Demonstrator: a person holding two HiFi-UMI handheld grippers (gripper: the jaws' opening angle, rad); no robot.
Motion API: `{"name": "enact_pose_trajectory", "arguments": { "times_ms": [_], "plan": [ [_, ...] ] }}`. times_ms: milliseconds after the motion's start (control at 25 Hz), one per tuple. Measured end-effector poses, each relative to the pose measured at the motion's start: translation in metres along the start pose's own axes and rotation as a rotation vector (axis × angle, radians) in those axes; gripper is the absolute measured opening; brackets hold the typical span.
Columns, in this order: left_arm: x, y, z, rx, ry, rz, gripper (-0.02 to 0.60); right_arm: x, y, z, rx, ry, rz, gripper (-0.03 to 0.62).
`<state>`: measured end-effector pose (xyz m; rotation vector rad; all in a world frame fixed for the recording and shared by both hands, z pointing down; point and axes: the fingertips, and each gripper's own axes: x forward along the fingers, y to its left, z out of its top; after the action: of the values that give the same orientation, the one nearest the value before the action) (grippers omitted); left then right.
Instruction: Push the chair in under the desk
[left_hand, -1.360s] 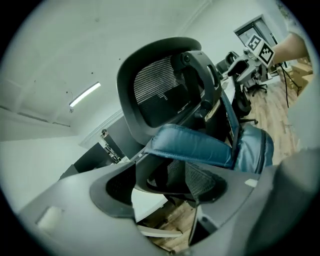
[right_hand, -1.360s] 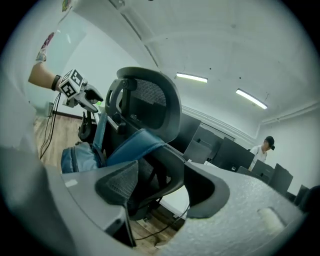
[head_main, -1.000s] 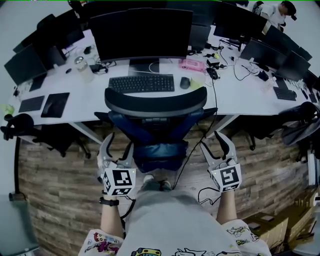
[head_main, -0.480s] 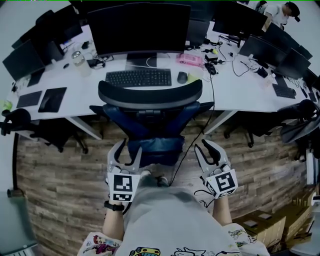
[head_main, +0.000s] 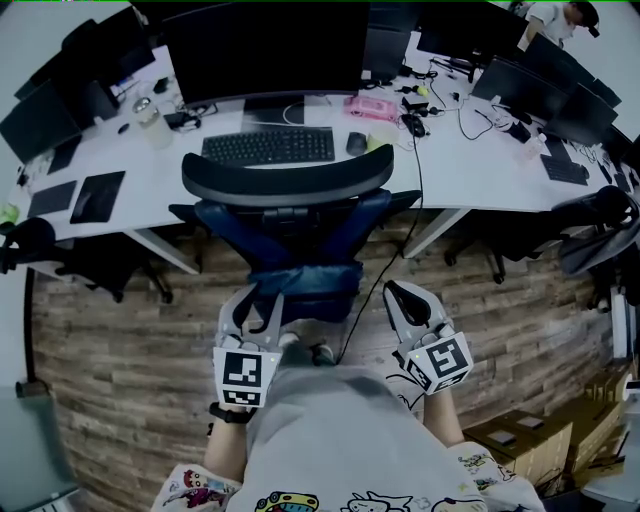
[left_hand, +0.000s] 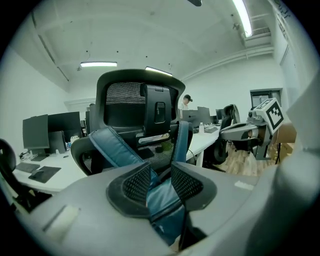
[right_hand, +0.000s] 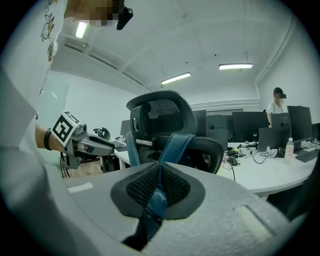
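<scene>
chair (head_main: 285, 180) not tucked yet, desk (head_main: 470, 185) edge just beyond its backrest. left gripper (head_main: 253, 303) close behind chair seat, jaws been closing, now half apart, gripping nothing. right gripper (head_main: 398, 295) behind chair, right side, just closed tip-to-tip, empty. I'd press both evenly on the back, push straight, avoid swivel

Black keyboard (head_main: 268, 146), mouse (head_main: 355, 143), wide dark monitor (head_main: 265, 50)

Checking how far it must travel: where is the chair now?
Head view, centre: the chair stands at the near edge of the white desk, directly in front of the keyboard, just ahead of the person.
</scene>
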<state>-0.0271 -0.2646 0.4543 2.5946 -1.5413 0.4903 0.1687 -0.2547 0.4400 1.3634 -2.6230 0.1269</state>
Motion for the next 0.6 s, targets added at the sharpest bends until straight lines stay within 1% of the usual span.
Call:
{"name": "enact_pose_trajectory", "arguments": {
  "times_ms": [120,240,320,440,600],
  "plan": [
    [-0.0016,-0.003,0.0011,-0.005,-0.012,-0.001,0.11,-0.0014,0.0009,-0.0011,0.009,0.001,0.003,0.002],
    [-0.0031,-0.0046,0.0017,-0.013,-0.019,-0.002,0.095,-0.0019,0.0018,-0.0011,0.014,-0.003,0.001,0.002],
    [-0.0039,-0.0052,0.0018,-0.017,-0.022,-0.003,0.068,-0.0018,0.0014,-0.0019,0.022,-0.003,-0.005,0.002],
    [-0.0057,-0.0053,0.0015,-0.026,-0.022,-0.002,0.006,-0.0016,0.0005,-0.0029,0.049,0.005,-0.012,0.001],
    [-0.0063,-0.0051,0.0017,-0.036,-0.018,-0.008,0.008,-0.0011,0.0002,-0.004,0.083,0.014,-0.007,0.0]
  ]
}}
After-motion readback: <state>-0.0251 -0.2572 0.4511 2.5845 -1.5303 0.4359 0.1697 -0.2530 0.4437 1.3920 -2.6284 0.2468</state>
